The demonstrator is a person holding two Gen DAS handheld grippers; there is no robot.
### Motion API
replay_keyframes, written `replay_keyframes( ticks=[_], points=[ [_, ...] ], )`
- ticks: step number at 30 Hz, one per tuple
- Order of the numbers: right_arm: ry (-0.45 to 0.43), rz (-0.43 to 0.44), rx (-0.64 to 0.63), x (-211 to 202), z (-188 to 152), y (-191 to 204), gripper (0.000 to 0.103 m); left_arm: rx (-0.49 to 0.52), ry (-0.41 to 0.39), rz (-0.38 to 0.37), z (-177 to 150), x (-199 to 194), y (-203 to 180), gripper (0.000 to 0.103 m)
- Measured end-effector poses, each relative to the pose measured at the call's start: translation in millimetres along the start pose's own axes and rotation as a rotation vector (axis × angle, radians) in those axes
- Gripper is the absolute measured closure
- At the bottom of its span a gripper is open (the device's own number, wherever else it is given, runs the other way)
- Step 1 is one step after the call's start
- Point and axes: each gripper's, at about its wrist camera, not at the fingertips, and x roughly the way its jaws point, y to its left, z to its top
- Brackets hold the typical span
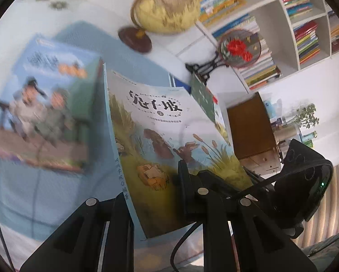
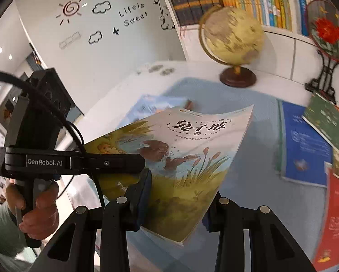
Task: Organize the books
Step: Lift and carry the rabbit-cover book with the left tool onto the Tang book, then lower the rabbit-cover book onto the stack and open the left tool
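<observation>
- Above the blue mat (image 2: 255, 117), left to right, I log:
- left gripper (image 2: 144, 170), clamped on the rabbit book (image 2: 183, 158) at its spine edge;
- rabbit book, lifted clear, tilted;
- right gripper (image 2: 176, 206), clamped on its lower edge;
- blue book (image 2: 305, 145), flat on the mat;
- globe (image 2: 232, 38) behind.

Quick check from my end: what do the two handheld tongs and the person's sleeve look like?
Both tongs, left and right, are matte black with round silver pivot pins. The left unit carries white "GenRobot.AI" lettering and a black cable. The sleeve is grey-green knit.
</observation>
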Motion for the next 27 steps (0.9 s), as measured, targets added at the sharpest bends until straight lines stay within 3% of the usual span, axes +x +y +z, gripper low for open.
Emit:
replay_keyframes(
  ticks=[6, 11, 18, 27],
  points=[
    [0.020, 0.009, 0.015, 60, 29, 35, 0.066, -0.004, -0.031, 0.070, 32, -29, 52, 0.089],
    [0.061, 0.055, 0.106, 106, 37, 42, 0.066, -0.061, -0.015, 0.054, 43, -29, 92, 0.086],
    [0.073, 0.016, 0.188, 131, 38, 41, 0.066, -0.105, 0.034, 0.046, 52, -26, 127, 0.082],
    [0.091, -0.020, 0.289, 147, 31, 37, 0.066, -0.125, 0.096, 0.072, 56, -20, 147, 0.077]
  ],
)
